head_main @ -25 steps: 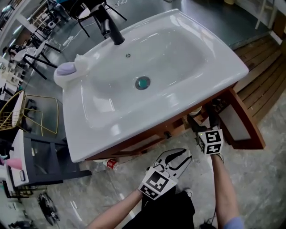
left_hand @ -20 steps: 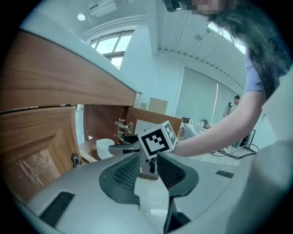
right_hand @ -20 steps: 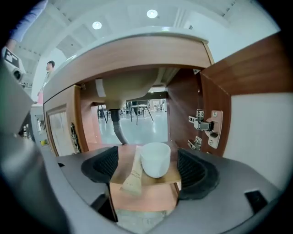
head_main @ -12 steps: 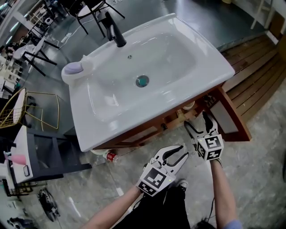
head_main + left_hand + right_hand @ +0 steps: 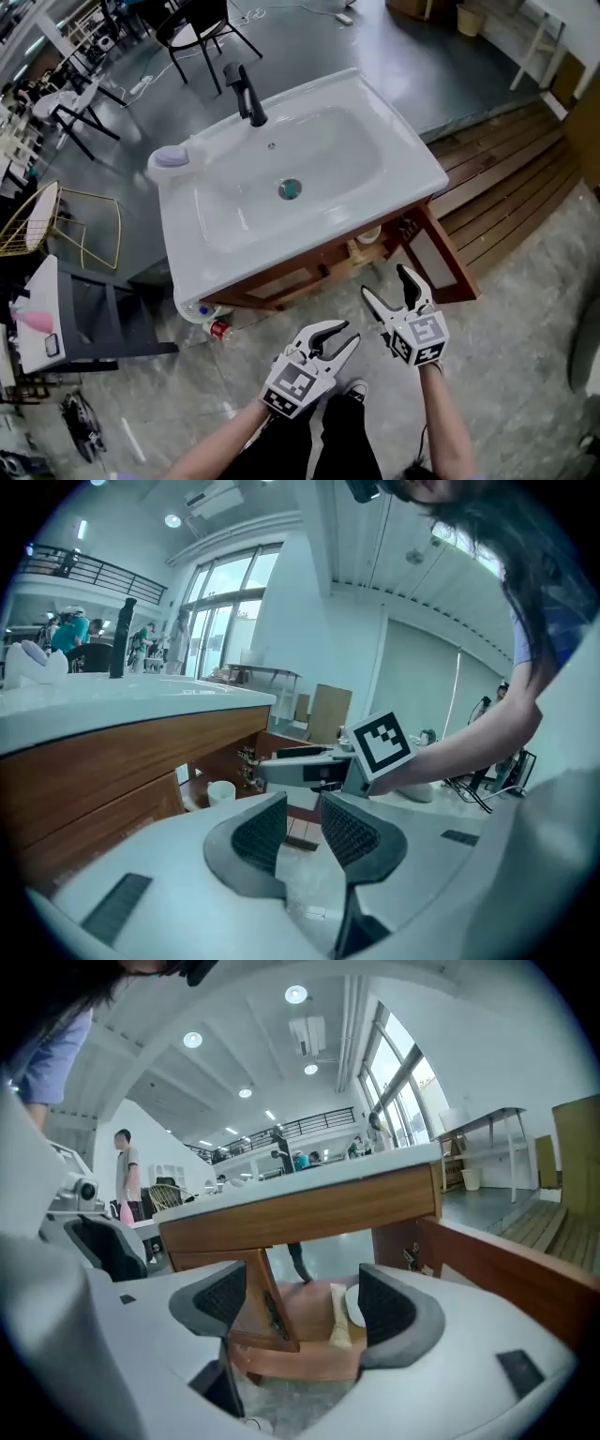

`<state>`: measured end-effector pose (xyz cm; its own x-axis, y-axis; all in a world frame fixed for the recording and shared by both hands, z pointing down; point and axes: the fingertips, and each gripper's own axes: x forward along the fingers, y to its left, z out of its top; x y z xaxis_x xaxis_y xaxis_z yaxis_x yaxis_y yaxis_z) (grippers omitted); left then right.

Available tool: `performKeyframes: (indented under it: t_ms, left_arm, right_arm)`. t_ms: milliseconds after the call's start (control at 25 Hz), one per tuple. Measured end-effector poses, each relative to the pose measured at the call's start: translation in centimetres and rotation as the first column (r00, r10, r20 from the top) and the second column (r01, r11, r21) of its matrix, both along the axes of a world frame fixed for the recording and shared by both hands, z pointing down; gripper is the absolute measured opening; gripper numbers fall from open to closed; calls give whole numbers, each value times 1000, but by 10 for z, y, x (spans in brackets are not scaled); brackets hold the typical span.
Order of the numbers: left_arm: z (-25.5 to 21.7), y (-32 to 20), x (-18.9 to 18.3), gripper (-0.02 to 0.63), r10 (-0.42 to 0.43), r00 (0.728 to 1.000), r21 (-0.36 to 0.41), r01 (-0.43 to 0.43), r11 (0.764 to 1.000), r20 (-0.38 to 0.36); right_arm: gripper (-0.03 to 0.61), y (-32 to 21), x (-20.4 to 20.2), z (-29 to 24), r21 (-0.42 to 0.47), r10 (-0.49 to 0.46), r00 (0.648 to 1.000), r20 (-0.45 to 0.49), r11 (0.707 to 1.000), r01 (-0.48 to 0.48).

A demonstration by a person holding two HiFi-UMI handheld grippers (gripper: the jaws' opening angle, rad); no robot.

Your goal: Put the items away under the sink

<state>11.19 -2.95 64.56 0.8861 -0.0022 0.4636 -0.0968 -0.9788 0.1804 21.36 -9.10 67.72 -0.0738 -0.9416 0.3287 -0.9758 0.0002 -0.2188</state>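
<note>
Both hands are free right now: your left gripper [image 5: 339, 336] has its jaws only a narrow gap apart with nothing between them, and your right gripper [image 5: 385, 283] is spread wide, also empty, pointing at the open cabinet [image 5: 309, 272] under the white sink [image 5: 234, 244]. The door [image 5: 448, 262] stands swung out on the right. Look along the right gripper and you can see a white cup [image 5: 353, 1305] already sitting on the cabinet floor, with a pale beige packet [image 5: 337, 1316] upright just beside it, so by my reckoning part of the job is done. What looks left is the bottle with a red cap [image 5: 217, 329] lying on the floor at the cabinet's left corner, half under the basin's edge, with something white next to it that I can't identify. After that, the door likely needs closing. As for writing, nothing is readable: the bottle's label is too small, and only the black-and-white square markers show on your gripper cubes.
</note>
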Motion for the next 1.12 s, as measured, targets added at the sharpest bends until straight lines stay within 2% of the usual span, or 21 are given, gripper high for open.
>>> performKeyframes:
  t_ms: [80,200,440,600,880,1120]
  left_arm:
    - [-15,4,-3,123,-24,1000,9,24,1000,-12]
    - [-43,8,-2,123,-57,997,15,57,998,-44]
    - [-92,15,4,123,-73,995,46,76,996,-75]
    - [-125,26,2,123,-51,995,77,58,995,-90]
    - [-176,32,-15,123,-77,987,99,91,991,-140]
    - [-211,38,-31,123,-130,973,72,145,987,-189]
  right_arm:
    - [365,10,-5,-22,20,4,1000,21,1000,-5]
    - [268,25,-10,-56,44,10,1000,30,999,-11]
    - [243,50,-21,-113,47,-24,999,36,999,22]
    - [194,72,-31,-151,57,-6,999,34,998,4]
    - [144,95,-46,-214,104,9,1000,-2,995,-9]
    - [124,117,-57,-251,127,42,999,-21,991,-39]
